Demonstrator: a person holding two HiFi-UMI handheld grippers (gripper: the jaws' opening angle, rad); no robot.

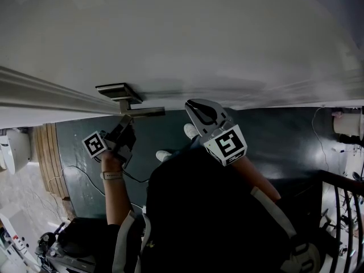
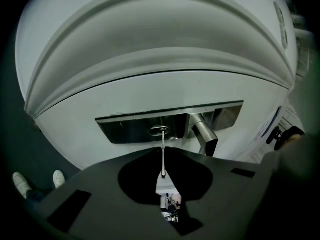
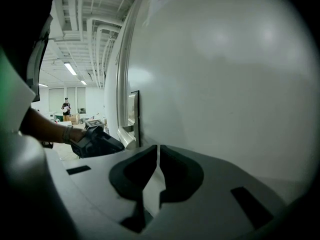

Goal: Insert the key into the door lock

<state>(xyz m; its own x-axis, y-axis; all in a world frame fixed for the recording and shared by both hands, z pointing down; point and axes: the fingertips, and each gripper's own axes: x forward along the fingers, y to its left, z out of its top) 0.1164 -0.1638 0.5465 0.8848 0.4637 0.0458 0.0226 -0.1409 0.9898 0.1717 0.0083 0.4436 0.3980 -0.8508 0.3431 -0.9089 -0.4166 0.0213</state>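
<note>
Left gripper (image 2: 163,178), jaws clamped on the bow of a thin silver metal key (image 2: 163,154), presents the blade edge-on and square to the white door (image 2: 150,59), in line with the oval keyhole (image 2: 160,130) of the brushed-steel lock plate (image 2: 125,129) beside the lever handle (image 2: 206,136). Blade tip meets the keyhole; depth of entry cannot be told. Right gripper (image 3: 157,156), jaws together on nothing, hangs clear of the lock.

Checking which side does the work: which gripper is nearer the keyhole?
Left. The left gripper holds the key with its tip at the keyhole in the lock plate; the right gripper hangs off to the side by the bare door, shut and empty.
</note>
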